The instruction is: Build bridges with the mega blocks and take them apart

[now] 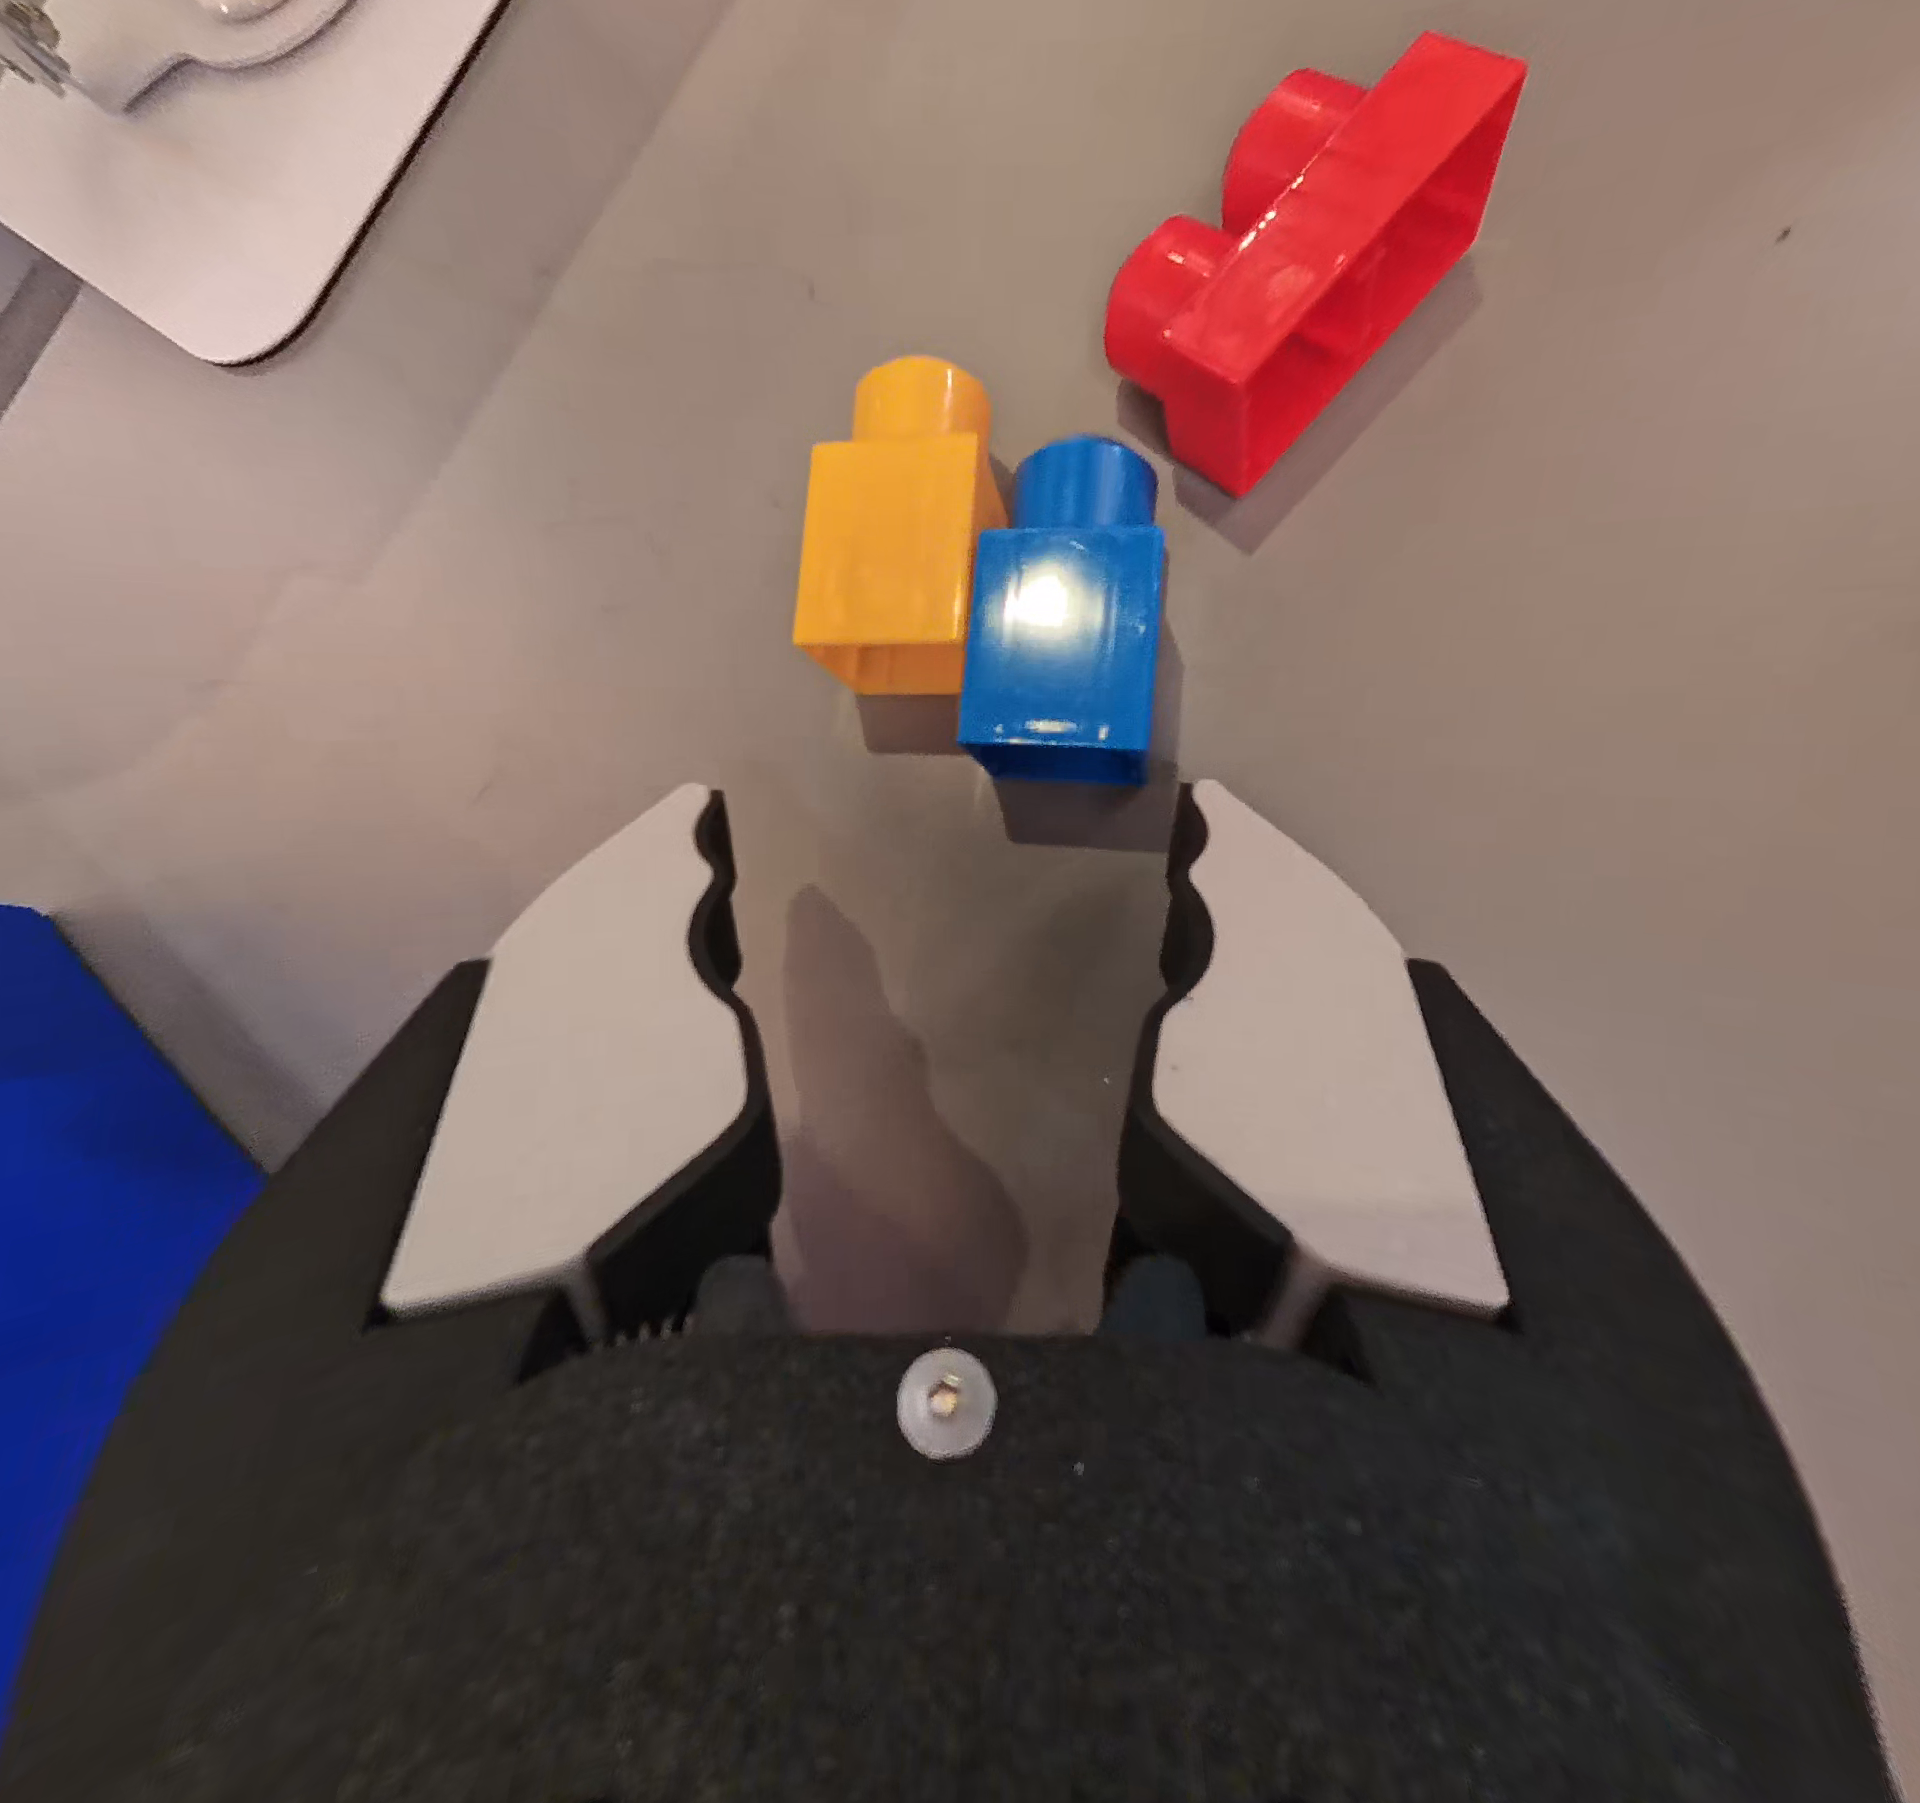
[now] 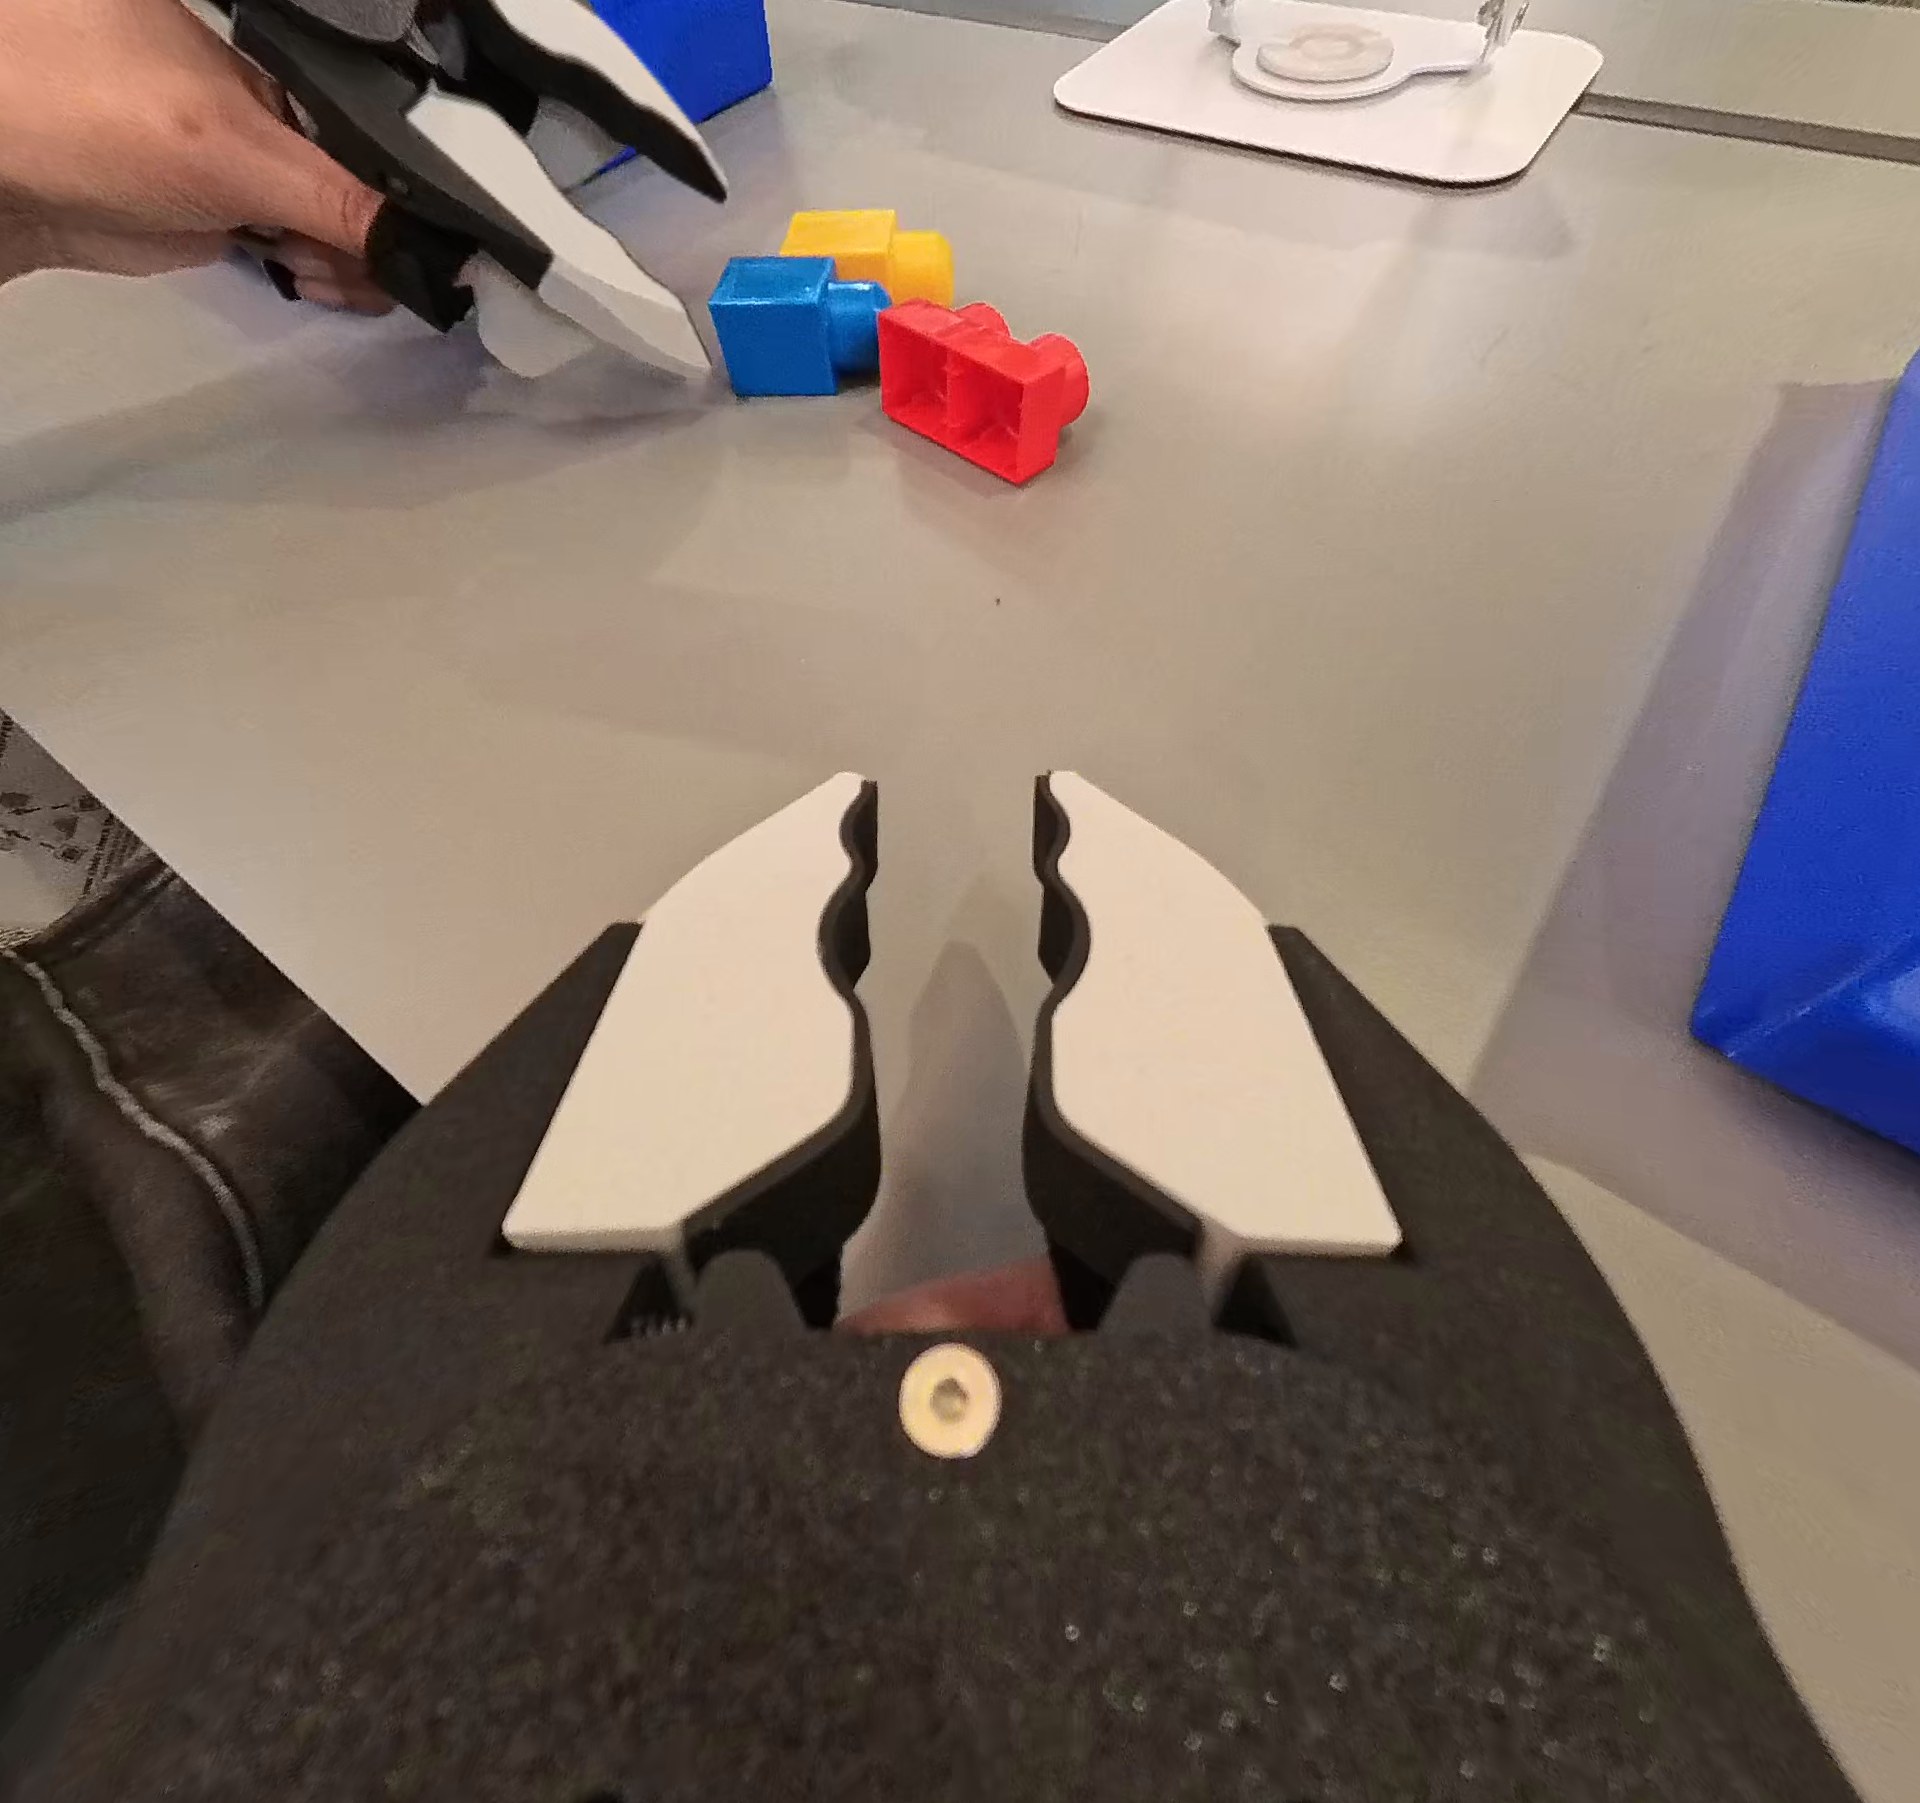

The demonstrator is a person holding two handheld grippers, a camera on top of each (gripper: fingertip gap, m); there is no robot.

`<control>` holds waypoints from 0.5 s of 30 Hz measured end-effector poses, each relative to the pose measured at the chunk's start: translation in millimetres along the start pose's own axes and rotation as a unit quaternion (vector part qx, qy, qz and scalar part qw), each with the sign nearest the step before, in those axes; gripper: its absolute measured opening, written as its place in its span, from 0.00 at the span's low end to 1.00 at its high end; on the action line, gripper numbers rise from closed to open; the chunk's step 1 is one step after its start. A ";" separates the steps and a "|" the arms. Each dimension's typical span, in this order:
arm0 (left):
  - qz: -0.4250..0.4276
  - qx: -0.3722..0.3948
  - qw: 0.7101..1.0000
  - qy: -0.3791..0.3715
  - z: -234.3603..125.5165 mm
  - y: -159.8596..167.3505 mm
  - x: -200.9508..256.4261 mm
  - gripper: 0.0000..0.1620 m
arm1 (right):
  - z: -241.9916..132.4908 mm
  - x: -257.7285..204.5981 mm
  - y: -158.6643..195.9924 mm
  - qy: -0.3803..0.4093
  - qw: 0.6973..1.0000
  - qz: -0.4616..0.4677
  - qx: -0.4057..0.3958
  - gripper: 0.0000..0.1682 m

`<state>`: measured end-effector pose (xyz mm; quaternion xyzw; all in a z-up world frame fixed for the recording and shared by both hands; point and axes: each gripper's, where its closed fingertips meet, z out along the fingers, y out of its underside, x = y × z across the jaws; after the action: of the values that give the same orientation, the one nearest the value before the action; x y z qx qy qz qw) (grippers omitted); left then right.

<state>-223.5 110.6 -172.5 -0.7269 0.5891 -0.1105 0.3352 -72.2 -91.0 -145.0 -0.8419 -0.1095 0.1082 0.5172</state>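
A: How is the left gripper (image 1: 951, 797) held?
B: It is gripped by a hand (image 2: 135, 143), tilted downward, its jaws spread wide with nothing between them.
A: And the right gripper (image 2: 954, 787)?
B: It is kept low and level (near the table's front edge), jaws parted narrowly, nothing clasped.

blue block (image 1: 1060, 610): glossy plastic | red block (image 1: 1309, 267): glossy plastic | table (image 2: 1247, 558): smooth matt
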 end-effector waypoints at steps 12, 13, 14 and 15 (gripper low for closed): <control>-0.051 0.018 0.997 0.058 10.7 -6.6 23.7 0.30 | 0.8 -1.2 1.0 -0.001 1.000 -0.001 -0.003 0.17; -0.053 0.018 0.997 0.056 12.1 -8.0 23.5 0.23 | 0.6 -0.9 0.7 -0.001 1.000 -0.001 -0.002 0.17; -0.058 0.021 0.997 0.053 13.4 -10.0 22.7 0.22 | 0.3 -0.5 0.5 0.000 1.000 -0.001 -0.001 0.17; -0.063 0.022 0.996 0.051 14.6 -11.8 22.5 0.22 | 0.2 -0.2 0.4 0.000 1.000 -0.001 -0.001 0.17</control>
<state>-199.8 95.9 -181.4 -0.7481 0.5562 -0.1814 0.3132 -72.4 -91.0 -145.4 -0.8425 -0.1106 0.1072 0.5162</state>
